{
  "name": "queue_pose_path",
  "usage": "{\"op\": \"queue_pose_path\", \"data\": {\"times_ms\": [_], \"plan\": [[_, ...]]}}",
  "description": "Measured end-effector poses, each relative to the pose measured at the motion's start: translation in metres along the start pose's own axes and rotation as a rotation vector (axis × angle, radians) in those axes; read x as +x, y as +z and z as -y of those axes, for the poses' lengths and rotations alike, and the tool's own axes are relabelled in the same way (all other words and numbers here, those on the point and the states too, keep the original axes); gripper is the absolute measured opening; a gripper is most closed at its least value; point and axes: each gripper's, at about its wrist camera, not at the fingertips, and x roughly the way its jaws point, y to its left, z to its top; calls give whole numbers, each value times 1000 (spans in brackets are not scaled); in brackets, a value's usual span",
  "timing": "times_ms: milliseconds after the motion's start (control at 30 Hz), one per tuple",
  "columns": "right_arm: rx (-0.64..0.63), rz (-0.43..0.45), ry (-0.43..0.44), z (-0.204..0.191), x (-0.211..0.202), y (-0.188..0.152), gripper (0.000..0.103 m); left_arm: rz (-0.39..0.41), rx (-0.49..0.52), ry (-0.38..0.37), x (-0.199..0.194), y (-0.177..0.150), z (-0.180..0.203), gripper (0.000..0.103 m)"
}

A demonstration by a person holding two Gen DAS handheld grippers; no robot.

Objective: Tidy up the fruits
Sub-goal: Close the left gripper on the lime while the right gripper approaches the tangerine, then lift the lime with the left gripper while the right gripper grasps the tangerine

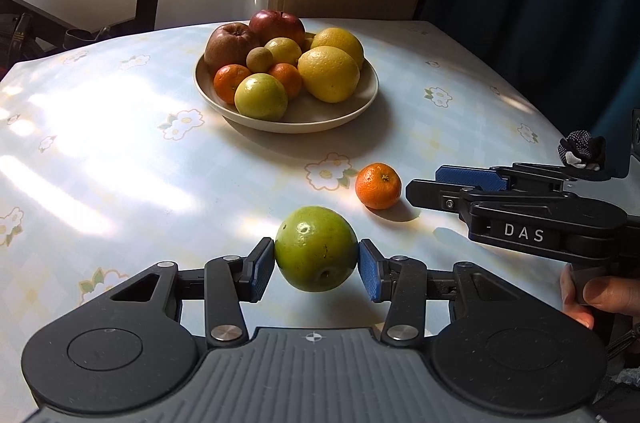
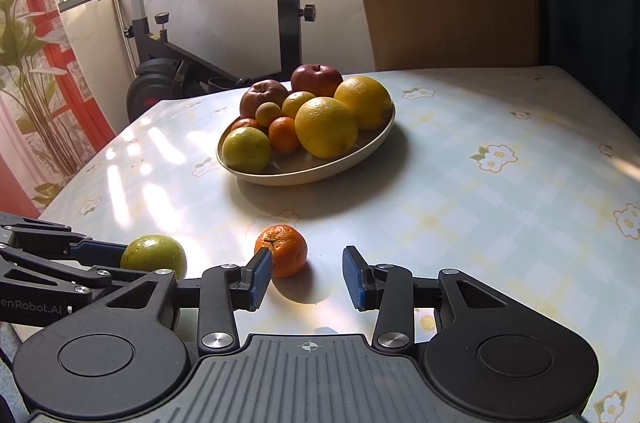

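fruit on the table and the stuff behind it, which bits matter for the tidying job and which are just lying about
Part of the job:
- green fruit, clamped in the left gripper
- loose mandarin, just ahead of the open right gripper
- bowl piled with fruit

Just lying about:
- exercise bike
- curtain
- flowered tablecloth

Green fruit [image 1: 316, 249] gripped, mandarin [image 1: 378, 185] loose beside
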Motion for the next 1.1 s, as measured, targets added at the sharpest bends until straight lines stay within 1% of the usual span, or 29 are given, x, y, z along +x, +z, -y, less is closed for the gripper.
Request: {"op": "queue_pose_path", "data": {"times_ms": [67, 133, 200, 267, 467, 600, 767, 933, 1100], "plan": [[-32, 17, 0, -4, 1, -1, 37, 13, 9, 20, -2, 1, 1, 48], [-104, 41, -7, -10, 3, -3, 37, 19, 6, 28, -3, 1, 1, 48], [-186, 55, -13, -16, 7, -5, 37, 19, -9, 32, -4, 2, -2, 48], [-224, 58, 0, -18, 10, -6, 37, 19, -32, 43, -4, 1, -5, 48], [-232, 48, 58, -14, 22, -3, 38, 32, -86, 72, -5, 0, -13, 48], [-245, 29, 60, -16, 32, -3, 38, 35, -100, 78, -5, 1, -15, 48], [-292, 11, 47, -25, 36, -7, 38, 33, -110, 77, -1, 1, -16, 48], [-247, 4, 62, -17, 36, -6, 37, 29, -116, 76, 2, 1, -17, 48], [-199, 7, 96, -8, 36, -5, 36, 33, -109, 73, 1, -1, -16, 48]]}}
